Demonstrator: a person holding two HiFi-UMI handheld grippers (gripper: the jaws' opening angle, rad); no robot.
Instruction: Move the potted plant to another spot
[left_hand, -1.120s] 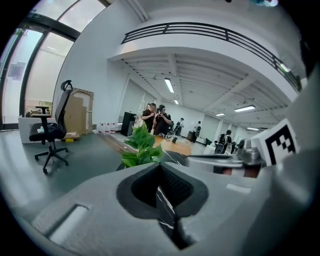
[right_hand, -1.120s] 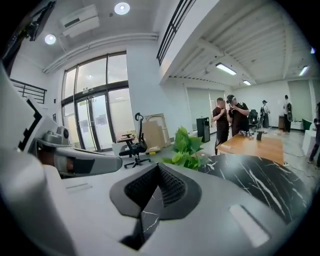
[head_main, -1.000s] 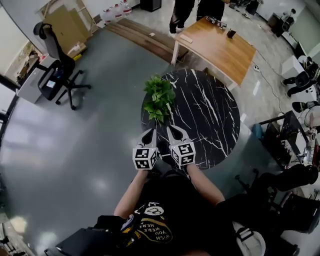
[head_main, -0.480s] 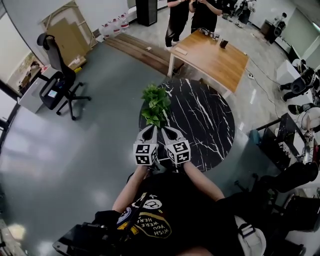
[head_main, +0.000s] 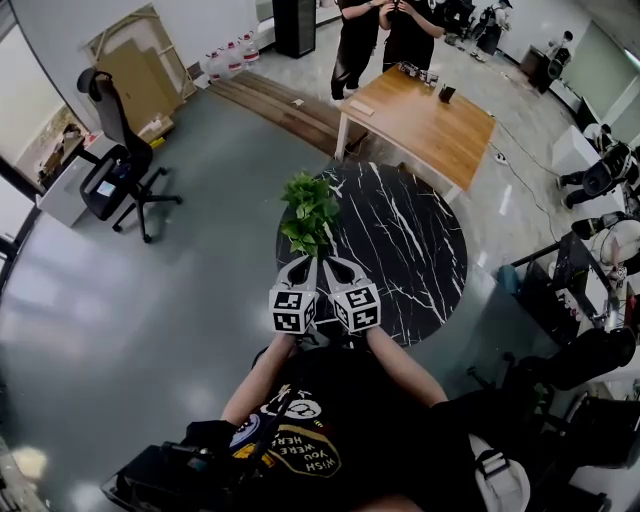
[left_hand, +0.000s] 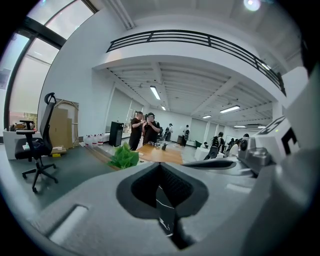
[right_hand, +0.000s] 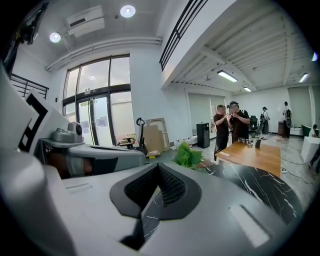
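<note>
The potted plant (head_main: 310, 212) was seen standing upright near the left rim of the round, black, white-veined surface (head_main: 420, 250). It was well apart from the wooden table behind. Whether that spot was the old one or the new one could not be settled.

The left gripper (head_main: 300, 263) and right gripper (head_main: 333, 263) were held side by side over the near edge of the surface. Both were pointed at the plant and stopped just short of its leaves. This pairing was judged to suit a two-sided hold on the pot, or equally a release just made.

In each gripper view the jaws were found drawn together at the tips, with only the veined surface showing through the recess and nothing gripped.

The plant was made out as a bushy clump of bright green leaves. Its pot was hidden under the foliage and behind the jaws.
</note>
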